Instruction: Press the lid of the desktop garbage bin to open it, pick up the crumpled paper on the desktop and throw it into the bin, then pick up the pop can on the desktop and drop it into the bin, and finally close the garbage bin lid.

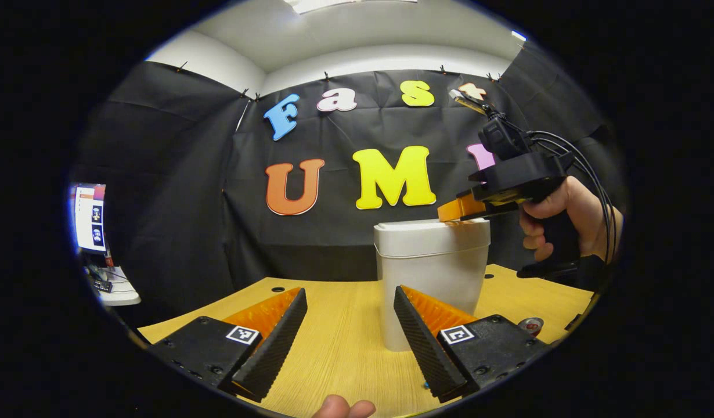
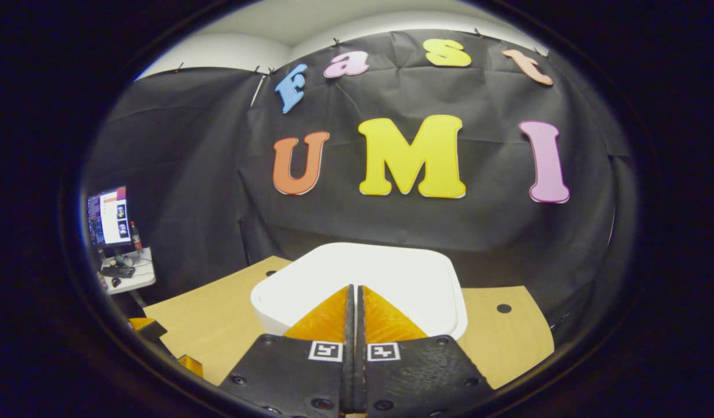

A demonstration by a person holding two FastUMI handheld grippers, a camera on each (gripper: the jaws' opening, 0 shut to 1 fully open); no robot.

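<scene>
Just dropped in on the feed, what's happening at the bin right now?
The right gripper, fingers together, sits over the closed lid of the white bin, apparently about to press it or pressing it. The left gripper waits open in front of the bin, holding nothing. A pop can lies on the desk.

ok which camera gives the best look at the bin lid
The right gripper view: the white bin lid spreads out seen from above, with the shut right gripper over it. The left gripper view shows that lid edge-on, atop the bin.
</scene>
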